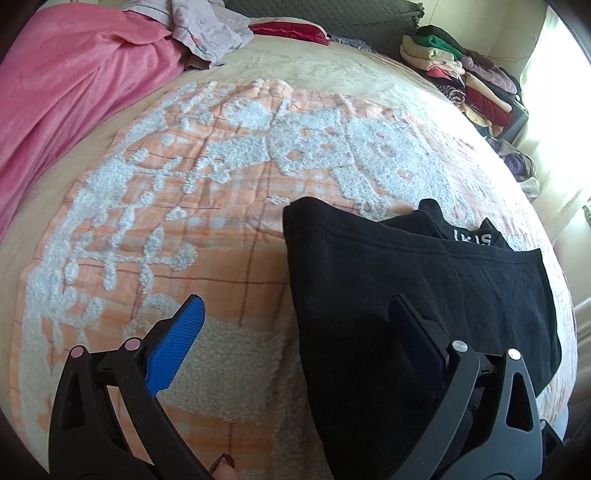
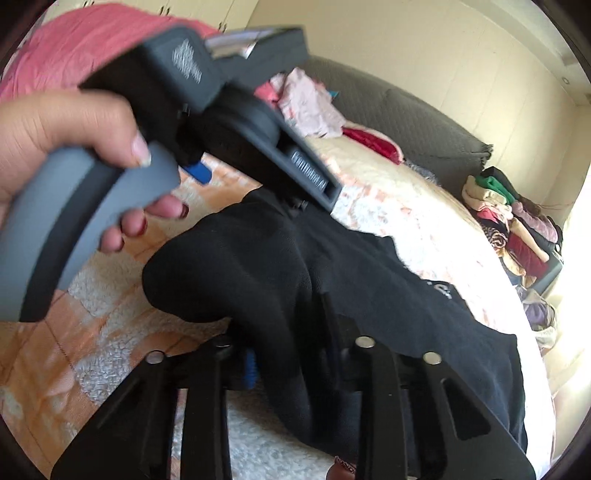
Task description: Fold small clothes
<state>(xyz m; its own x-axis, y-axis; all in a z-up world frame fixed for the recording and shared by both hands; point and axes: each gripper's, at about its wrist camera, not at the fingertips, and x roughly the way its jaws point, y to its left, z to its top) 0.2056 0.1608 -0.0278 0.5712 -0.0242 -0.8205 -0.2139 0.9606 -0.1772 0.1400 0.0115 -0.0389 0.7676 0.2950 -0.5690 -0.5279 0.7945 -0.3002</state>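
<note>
Bedspread (image 1: 229,206) bears black garment (image 1: 406,280); clothes stack (image 1: 480,81) beyond.

Left wrist view: close above bed (image 1: 229,206), facing toward gray headboard (image 1: 369,33). Right wrist view: nearer, low over black garment (image 2: 369,280), same heading. Shared: garment, bed, clothes stack (image 1: 476,85).

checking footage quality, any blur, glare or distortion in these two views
Left wrist: sharp, strong fisheye bulge of the bed cover, window blown out. Right wrist: motion blur on the left gripper and black garment, right edge washed out.
</note>
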